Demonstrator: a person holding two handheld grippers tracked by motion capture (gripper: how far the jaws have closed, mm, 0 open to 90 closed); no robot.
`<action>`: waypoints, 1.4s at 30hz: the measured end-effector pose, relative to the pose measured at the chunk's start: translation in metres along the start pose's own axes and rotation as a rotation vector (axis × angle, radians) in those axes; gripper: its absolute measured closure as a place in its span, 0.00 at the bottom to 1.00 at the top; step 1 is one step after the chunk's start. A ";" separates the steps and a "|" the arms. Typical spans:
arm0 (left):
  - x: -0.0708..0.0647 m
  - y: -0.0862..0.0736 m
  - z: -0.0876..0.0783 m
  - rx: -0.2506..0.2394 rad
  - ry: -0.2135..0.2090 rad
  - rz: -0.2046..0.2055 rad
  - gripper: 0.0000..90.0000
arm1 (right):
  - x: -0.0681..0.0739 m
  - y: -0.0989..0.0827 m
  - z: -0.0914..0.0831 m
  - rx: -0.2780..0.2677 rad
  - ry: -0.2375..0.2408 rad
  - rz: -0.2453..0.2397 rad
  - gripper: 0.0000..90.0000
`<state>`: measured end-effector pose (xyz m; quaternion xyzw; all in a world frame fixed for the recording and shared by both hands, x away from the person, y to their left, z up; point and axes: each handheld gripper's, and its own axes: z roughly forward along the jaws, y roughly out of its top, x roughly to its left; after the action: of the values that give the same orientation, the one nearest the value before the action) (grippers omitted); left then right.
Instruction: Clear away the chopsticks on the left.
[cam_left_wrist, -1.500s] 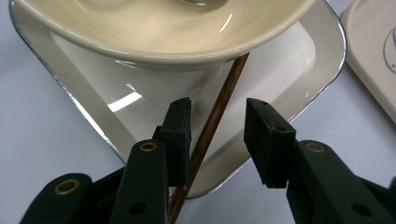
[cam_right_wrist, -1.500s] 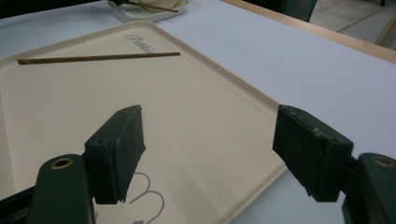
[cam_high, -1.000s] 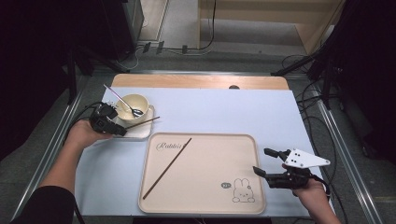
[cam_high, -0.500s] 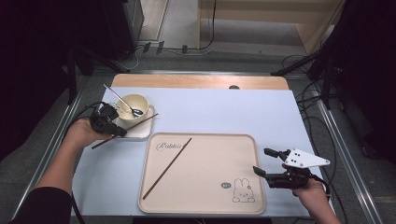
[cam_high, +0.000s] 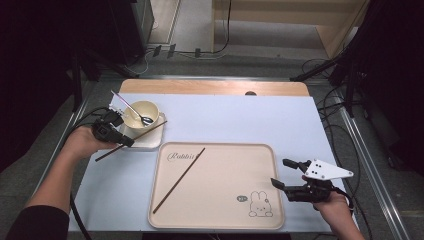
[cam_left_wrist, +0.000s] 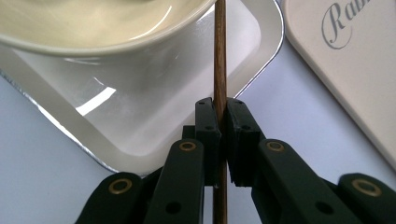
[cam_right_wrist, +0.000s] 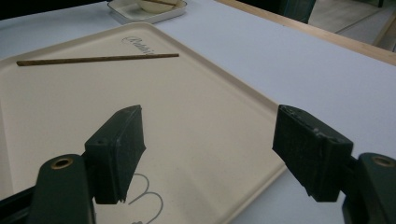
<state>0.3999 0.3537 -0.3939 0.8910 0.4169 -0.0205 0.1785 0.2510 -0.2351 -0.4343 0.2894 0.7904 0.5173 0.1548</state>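
Your left tongs have just clamped the thin brown wooden chopstick by the small white square dish; next, lift it to the beige rabbit tray. Right tongs gape empty.

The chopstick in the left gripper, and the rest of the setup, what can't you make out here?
- Chopstick: left gripper view, far tip cut off by the top edge.
- Bowl: same view, inside cropped by the top edge.
- Small mark beside the tray's rabbit: high view, too small to read.
- Left gripper jaws: high view, too dark and small to judge.
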 end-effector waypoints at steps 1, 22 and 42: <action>-0.001 -0.001 -0.002 0.002 0.000 0.005 0.95 | 0.000 0.000 0.000 0.000 0.000 0.000 0.28; -0.037 -0.004 -0.008 -0.025 -0.047 -0.108 0.95 | 0.000 0.000 0.001 0.003 0.002 -0.006 0.28; -0.081 0.011 -0.011 -0.047 -0.048 -0.246 0.95 | 0.000 0.001 0.003 0.004 0.008 -0.002 0.28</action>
<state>0.3539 0.2915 -0.3652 0.8279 0.5191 -0.0536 0.2055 0.2530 -0.2326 -0.4349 0.2870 0.7922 0.5169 0.1516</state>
